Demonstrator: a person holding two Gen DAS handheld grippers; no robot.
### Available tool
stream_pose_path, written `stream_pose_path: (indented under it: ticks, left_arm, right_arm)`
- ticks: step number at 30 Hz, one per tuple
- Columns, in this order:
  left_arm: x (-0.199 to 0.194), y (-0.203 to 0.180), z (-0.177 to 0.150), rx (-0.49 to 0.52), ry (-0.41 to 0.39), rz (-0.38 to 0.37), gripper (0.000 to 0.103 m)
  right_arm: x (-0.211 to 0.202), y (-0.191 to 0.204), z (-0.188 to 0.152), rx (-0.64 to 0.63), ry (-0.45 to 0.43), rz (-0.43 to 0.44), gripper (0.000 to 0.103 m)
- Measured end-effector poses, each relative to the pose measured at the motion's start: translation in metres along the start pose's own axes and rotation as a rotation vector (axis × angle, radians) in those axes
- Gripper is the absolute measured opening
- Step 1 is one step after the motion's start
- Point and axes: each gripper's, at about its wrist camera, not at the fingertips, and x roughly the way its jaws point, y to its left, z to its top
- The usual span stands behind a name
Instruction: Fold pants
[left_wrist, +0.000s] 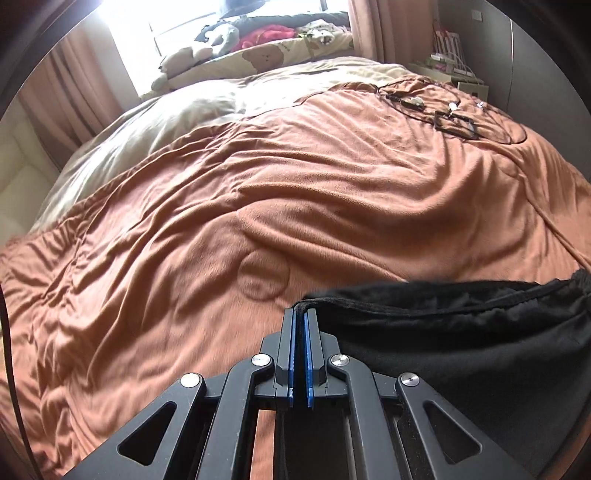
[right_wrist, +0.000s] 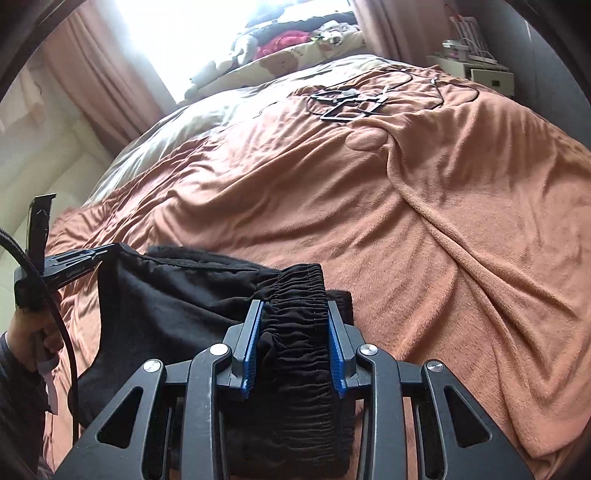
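I have the black pants (right_wrist: 177, 295) lifted just above the orange blanket (right_wrist: 424, 221) at the near edge of the bed, stretched between my two tools. My right tool (right_wrist: 294, 306) is clamped on the bunched elastic waistband (right_wrist: 299, 288) — its blue pads pressed against the gathers on either side. My left tool (left_wrist: 299, 314) is squeezed nearly together on a thin hem edge of the fabric. Cables (right_wrist: 351, 99) lie far off near the pillows.
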Motion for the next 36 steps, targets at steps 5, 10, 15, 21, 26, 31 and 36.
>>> stream_pose_path:
  ticks: [5, 10, 15, 21, 26, 31, 36]
  left_arm:
    - [0.024, -0.004, 0.01, 0.011, 0.011, 0.018, 0.004]
    - [0.049, -0.012, 0.019, 0.029, 0.045, 0.026, 0.005]
    - [0.058, -0.013, 0.019, 0.009, 0.103, 0.04, 0.017]
    - [0.037, 0.002, 0.006, -0.065, 0.112, 0.003, 0.051]
    - [0.014, 0.009, -0.012, -0.083, 0.124, -0.021, 0.051]
    - [-0.013, 0.022, -0.035, -0.129, 0.131, -0.036, 0.051]
    - [-0.035, 0.038, -0.058, -0.187, 0.132, -0.038, 0.051]
  right_arm:
    - [0.011, 0.004, -0.001, 0.006, -0.023, -0.028, 0.03]
    - [0.014, 0.0, 0.003, 0.031, 0.011, -0.002, 0.036]
    - [0.005, -0.02, 0.008, 0.112, 0.02, 0.039, 0.06]
    - [-0.005, -0.049, 0.003, 0.237, 0.054, 0.097, 0.063]
    - [-0.005, -0.05, 0.001, 0.246, 0.112, 0.153, 0.063]
    - [0.001, -0.054, 0.002, 0.262, 0.16, 0.172, 0.067]
    - [0.005, -0.054, 0.0, 0.256, 0.199, 0.164, 0.067]
